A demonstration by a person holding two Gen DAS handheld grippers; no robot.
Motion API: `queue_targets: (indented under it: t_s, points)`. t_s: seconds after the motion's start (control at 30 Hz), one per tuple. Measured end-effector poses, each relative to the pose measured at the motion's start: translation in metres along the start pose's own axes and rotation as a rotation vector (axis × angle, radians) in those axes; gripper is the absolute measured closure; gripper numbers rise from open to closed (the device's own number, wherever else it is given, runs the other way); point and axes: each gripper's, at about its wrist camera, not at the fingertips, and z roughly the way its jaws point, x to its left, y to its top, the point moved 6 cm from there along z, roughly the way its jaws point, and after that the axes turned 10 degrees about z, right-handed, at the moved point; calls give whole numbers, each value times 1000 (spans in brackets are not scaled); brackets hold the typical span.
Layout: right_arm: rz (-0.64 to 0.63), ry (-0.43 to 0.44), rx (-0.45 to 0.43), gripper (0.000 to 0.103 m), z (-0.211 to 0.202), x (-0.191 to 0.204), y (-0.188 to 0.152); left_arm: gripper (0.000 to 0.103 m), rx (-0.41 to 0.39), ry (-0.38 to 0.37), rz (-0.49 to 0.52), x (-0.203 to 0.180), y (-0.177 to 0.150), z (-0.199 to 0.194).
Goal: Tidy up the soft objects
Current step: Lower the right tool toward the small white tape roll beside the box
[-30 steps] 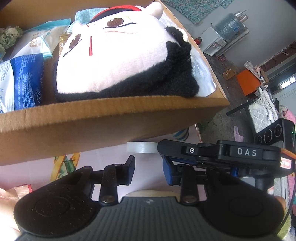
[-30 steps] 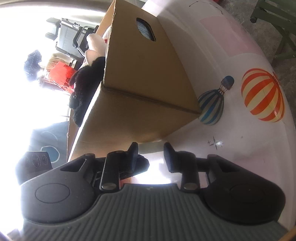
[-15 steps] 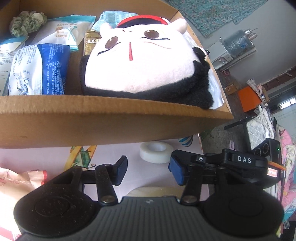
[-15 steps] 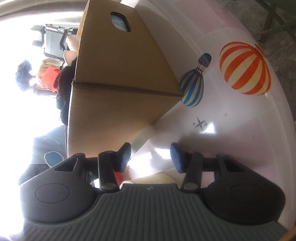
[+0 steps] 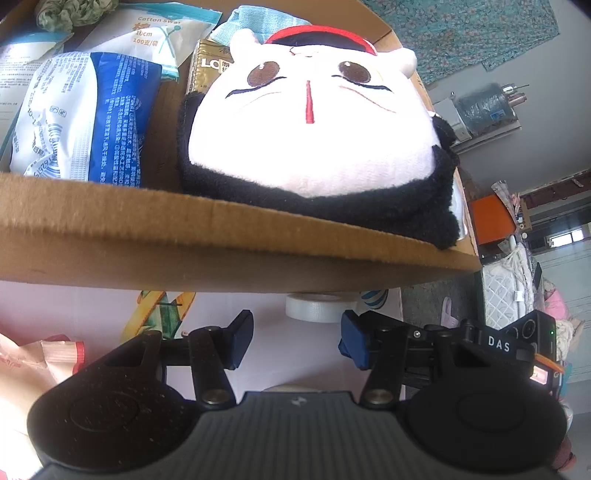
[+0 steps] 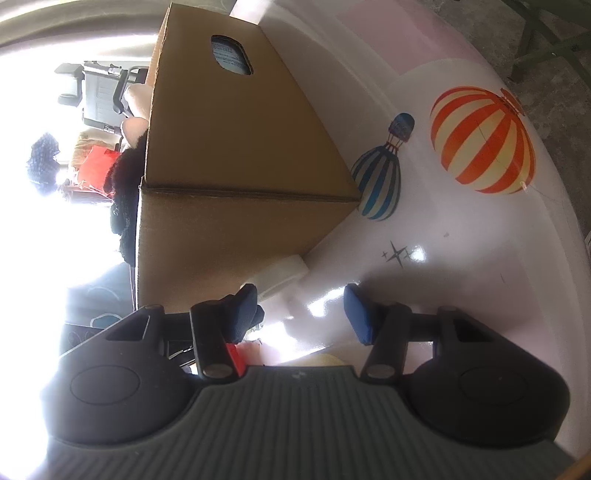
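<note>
The left gripper (image 5: 293, 341) is hovering just outside the near wall of the cardboard box (image 5: 236, 254), its jaws standing partly apart with nothing between them; they have just been opening. The right gripper (image 6: 299, 314) is hanging near a bottom corner of the same box (image 6: 236, 155), and its jaws too have just been opening and are gripping nothing.

Inside the box, a plush toy (image 5: 314, 136) with a pale face and black fur is lying against the near wall, towards the right-hand corner, its fur spilling slightly over the rim. A blue and white packet (image 5: 81, 118) is resting beside it towards the left side, with a cotton swab pack (image 5: 155, 33) lying behind that near the far wall. A gold packet (image 5: 210, 70) is peeking out behind the toy.

The box is sitting on a pale table (image 6: 461, 258) printed with hot-air balloons. A roll of clear tape (image 5: 319, 306) is lying on the table just beside the box's near wall, close to the left gripper's fingertips.
</note>
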Motion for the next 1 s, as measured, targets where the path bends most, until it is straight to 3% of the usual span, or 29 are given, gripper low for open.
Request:
queue_targets:
  t_s: [0.3,0.43,0.63,0.87,0.93,1.0]
  points:
    - [9,-4,-3,52,-3,-7,-5,50,-3,-111,-165,18,0,3]
    - [14,-8,-5,51,0,-2,-3,49,-14,-84,-206,22,2,6]
    - [89,71,-21,50,-6,-3,2,48,-17,-70,-206,16,4,14]
    - [176,84,-28,50,2,-6,6,49,12,-63,-174,11,1,14]
    - [177,70,-24,50,7,-5,5,59,23,-64,-170,6,-2,19]
    - [170,56,-23,51,12,-3,3,62,37,-54,-171,5,-6,22]
